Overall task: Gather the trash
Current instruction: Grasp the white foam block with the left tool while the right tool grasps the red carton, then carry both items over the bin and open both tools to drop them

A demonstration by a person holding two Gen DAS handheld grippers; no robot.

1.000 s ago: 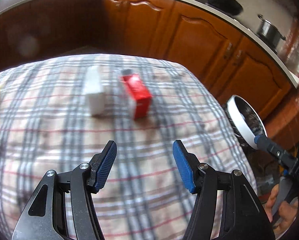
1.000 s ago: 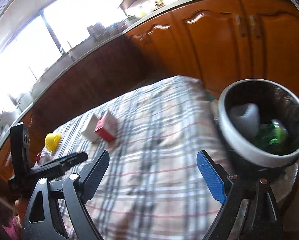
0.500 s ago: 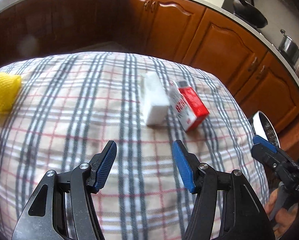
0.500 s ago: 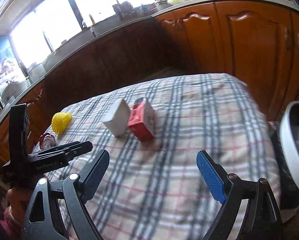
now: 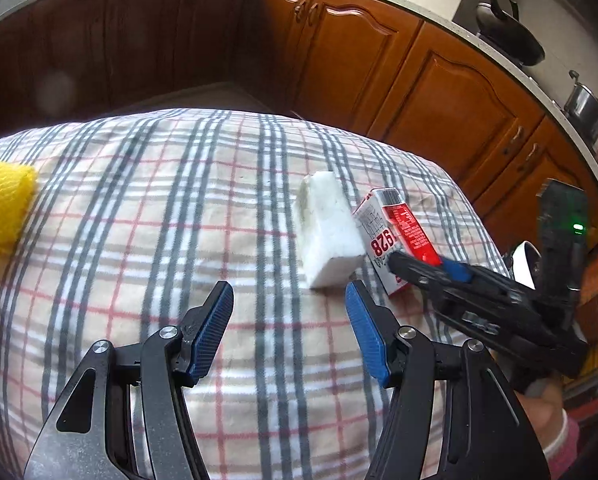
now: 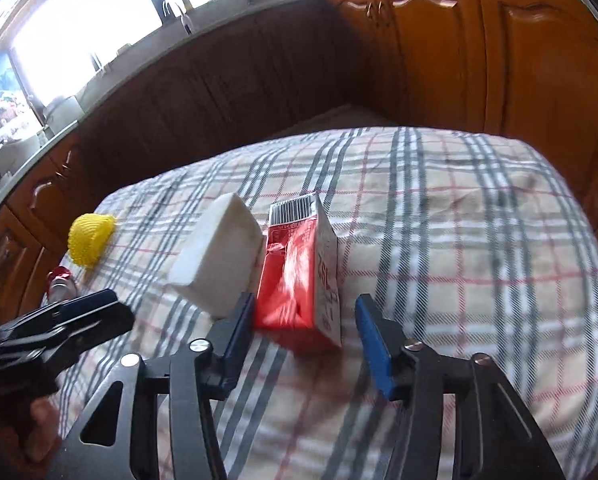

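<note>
Right hand-held gripper (image 6: 305, 316) now closer, jaws apart astride red carton (image 6: 299, 280).

In the left wrist view, the yellow mesh cup (image 5: 3, 208) is running off the frame at nine o'clock, so only its right part is showing. Below it, a blurred rounded thing at the edge is too cropped to identify. The right gripper (image 5: 423, 270) is covering the near end of the red carton (image 5: 399, 228), hiding part of its print. At three o'clock, a white bin rim (image 5: 524, 266) is peeking out behind the gripper body.

In the right wrist view, the carton's red face (image 6: 291, 280) is smearing with motion blur, and the small red-capped item (image 6: 61, 282) at nine o'clock is too blurred to name.
</note>
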